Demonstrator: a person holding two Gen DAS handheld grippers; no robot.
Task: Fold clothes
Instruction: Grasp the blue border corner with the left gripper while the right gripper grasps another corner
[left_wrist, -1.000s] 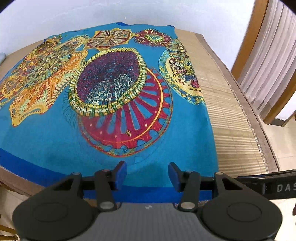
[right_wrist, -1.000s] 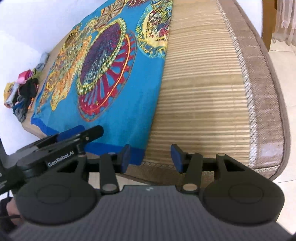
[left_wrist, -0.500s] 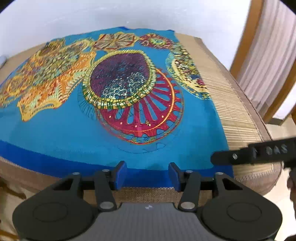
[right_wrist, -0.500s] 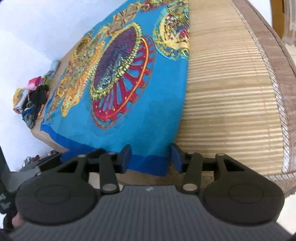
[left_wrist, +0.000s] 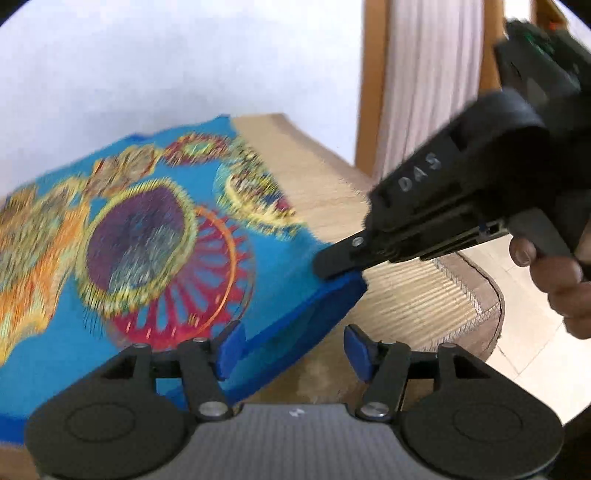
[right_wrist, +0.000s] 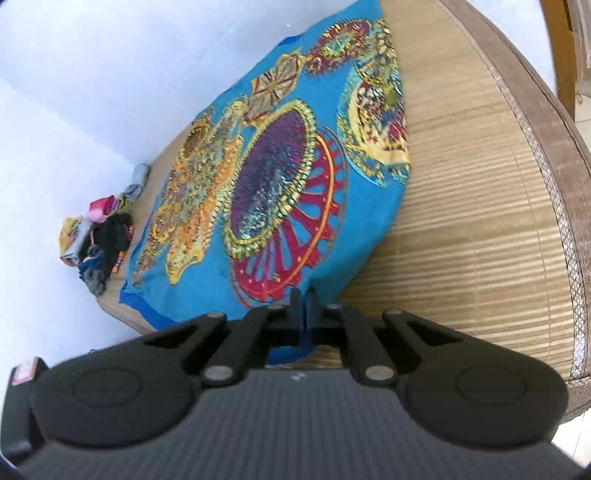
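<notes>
A bright blue cloth (right_wrist: 373, 206) printed with red, purple and yellow medallions lies spread on a bamboo mat (right_wrist: 472, 221). My right gripper (right_wrist: 303, 306) is shut on the cloth's near right corner, at the dark blue hem. In the left wrist view that corner (left_wrist: 343, 290) is raised off the mat, pinched by the right gripper (left_wrist: 334, 267), which a hand (left_wrist: 557, 273) holds. My left gripper (left_wrist: 293, 349) hovers just in front of the lifted hem with its jaws opening. The hem runs past the left pad (left_wrist: 231, 347) without being pressed.
A small pile of mixed clothes (right_wrist: 99, 240) sits at the mat's far left corner by the white wall. The mat's brown woven border (right_wrist: 554, 140) curves along the right. A curtain (left_wrist: 432, 74) in a wooden frame and tiled floor (left_wrist: 524, 332) lie to the right.
My right gripper closed on the cloth's near right corner and lifted it. My left gripper rolled, swung toward that corner, and its jaws spread wider.
</notes>
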